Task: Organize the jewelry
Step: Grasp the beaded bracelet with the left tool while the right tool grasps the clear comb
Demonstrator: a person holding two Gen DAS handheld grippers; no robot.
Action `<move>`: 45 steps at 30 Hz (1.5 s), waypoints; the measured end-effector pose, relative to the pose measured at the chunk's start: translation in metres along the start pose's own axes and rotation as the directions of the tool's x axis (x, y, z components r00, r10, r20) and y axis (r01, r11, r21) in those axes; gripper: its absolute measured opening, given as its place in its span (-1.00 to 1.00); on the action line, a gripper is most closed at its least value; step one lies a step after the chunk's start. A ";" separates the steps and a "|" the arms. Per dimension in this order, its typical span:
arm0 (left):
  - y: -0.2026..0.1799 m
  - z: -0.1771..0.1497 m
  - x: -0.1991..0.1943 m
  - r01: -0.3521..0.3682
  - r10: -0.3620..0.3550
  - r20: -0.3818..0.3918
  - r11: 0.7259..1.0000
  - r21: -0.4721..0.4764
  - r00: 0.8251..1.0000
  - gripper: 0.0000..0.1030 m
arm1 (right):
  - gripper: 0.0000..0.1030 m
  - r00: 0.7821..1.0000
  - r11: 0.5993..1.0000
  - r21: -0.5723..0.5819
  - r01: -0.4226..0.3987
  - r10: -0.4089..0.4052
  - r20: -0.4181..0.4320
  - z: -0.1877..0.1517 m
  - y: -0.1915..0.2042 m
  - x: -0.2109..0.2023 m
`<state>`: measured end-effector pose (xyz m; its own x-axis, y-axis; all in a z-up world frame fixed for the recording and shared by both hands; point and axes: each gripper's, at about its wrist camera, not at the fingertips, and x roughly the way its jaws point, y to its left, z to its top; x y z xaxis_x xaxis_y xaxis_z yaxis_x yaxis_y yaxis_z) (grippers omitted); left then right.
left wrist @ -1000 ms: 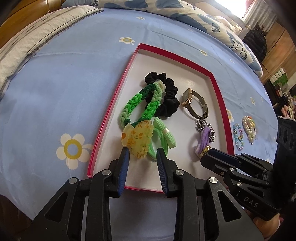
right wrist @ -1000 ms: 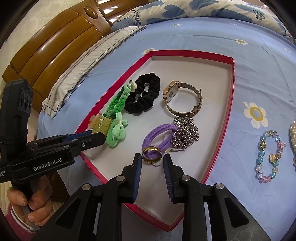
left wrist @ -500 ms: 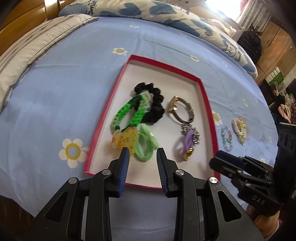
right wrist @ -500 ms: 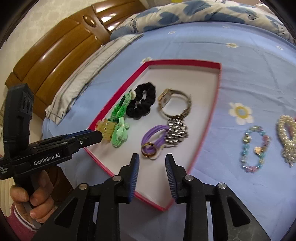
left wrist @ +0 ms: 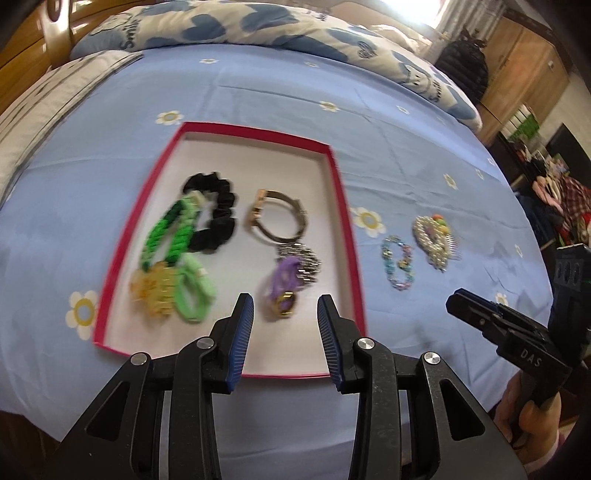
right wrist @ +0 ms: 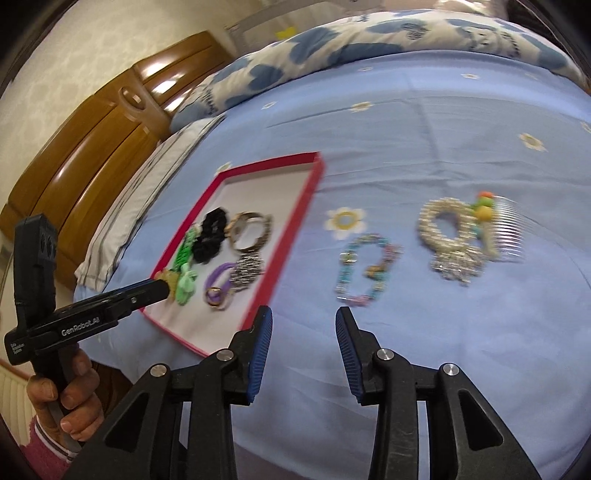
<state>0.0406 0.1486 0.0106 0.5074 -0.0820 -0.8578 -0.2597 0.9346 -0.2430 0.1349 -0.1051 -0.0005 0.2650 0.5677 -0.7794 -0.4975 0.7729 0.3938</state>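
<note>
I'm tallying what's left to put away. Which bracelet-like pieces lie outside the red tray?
Two lie on the blue sheet right of the red tray: the pastel beaded bracelet and, farther right, the pearl piece beside a clear comb. Everything else sits inside the tray.

Bright daylight glare from the window [left wrist: 417,11], motion blur across both views, strong fisheye edge bending

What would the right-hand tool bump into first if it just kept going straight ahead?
Probably the pastel beaded bracelet lying on the blue bedsheet: it sits directly ahead of the open right tool, nothing between them. The fisheye leaves the exact line uncertain.
</note>
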 end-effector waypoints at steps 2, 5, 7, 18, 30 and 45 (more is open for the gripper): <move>-0.010 0.000 0.002 0.009 -0.009 -0.003 1.000 0.017 1.000 -0.34 | -0.24 1.000 1.000 0.020 0.013 -0.013 0.008 -0.002 -0.010 -0.005; -0.024 0.000 0.006 0.024 -0.024 -0.011 0.999 0.043 1.000 -0.34 | -0.24 0.999 0.998 0.053 0.034 -0.035 0.021 -0.006 -0.027 -0.014; -0.034 0.001 0.009 0.035 -0.034 -0.018 0.998 0.061 0.999 -0.34 | -0.22 0.998 0.996 0.078 0.049 -0.051 0.028 -0.008 -0.039 -0.020; -0.078 0.000 0.029 0.071 -0.063 -0.060 0.989 0.133 0.996 -0.34 | -0.20 0.993 0.984 0.149 0.097 -0.107 0.056 -0.012 -0.080 -0.035; -0.120 0.008 0.064 0.102 -0.079 -0.119 0.974 0.202 0.990 -0.23 | -0.20 0.987 0.970 0.208 0.128 -0.145 0.069 0.007 -0.120 -0.027; -0.141 0.023 0.131 0.086 -0.038 -0.216 0.972 0.219 0.976 -0.11 | -0.14 0.991 0.960 0.256 0.114 -0.128 0.041 0.041 -0.162 0.012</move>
<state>0.1631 0.0142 -0.0571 0.3272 -0.1905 -0.9256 -0.0288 0.9770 -0.2113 0.2519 -0.2121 -0.0534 0.3599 0.4749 -0.8031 -0.2358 0.8791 0.4141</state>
